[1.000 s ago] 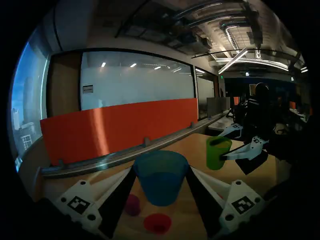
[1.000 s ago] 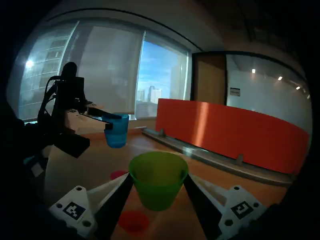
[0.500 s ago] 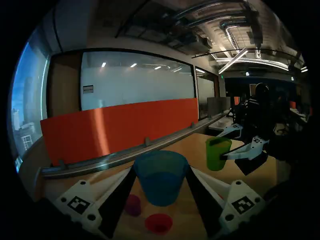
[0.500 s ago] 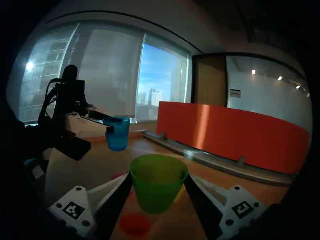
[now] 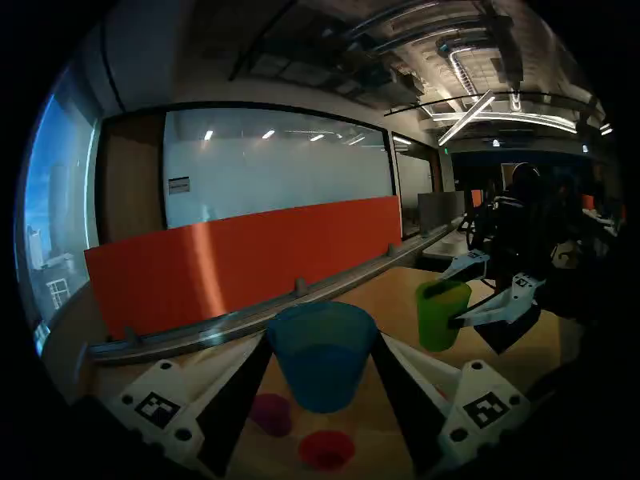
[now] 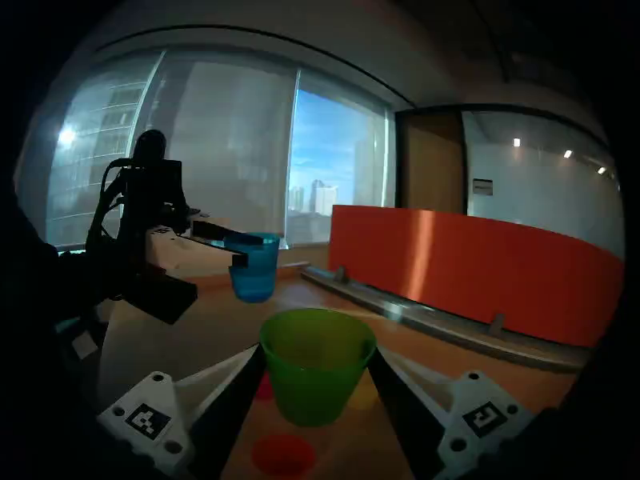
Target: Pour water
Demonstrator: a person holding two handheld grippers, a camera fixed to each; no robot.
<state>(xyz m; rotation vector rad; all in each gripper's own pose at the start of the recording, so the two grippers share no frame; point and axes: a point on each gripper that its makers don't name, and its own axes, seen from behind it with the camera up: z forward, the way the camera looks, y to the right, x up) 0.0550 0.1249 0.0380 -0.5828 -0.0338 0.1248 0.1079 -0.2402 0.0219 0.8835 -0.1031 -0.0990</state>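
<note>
My left gripper (image 5: 322,364) is shut on a blue cup (image 5: 322,354), held upright above the wooden table (image 5: 376,300); water shows through its lower half. In the right gripper view the same blue cup (image 6: 254,277) hangs at the left in the left gripper (image 6: 240,260). My right gripper (image 6: 317,376) is shut on a green cup (image 6: 318,365), also upright; I cannot tell what is inside it. In the left gripper view the green cup (image 5: 438,312) sits to the right, in the right gripper (image 5: 460,316).
Small red (image 5: 326,450) and purple (image 5: 273,414) cups stand on the table below the blue cup. A red cup (image 6: 282,456) and a yellow one (image 6: 364,392) lie under the green cup. An orange partition (image 5: 240,256) runs along the table's far edge. Windows (image 6: 336,172) behind.
Both cups stay upright and gripped. In the right gripper view the blue cup has shifted right and nearer; in the left gripper view the green cup has sunk slightly lower.
</note>
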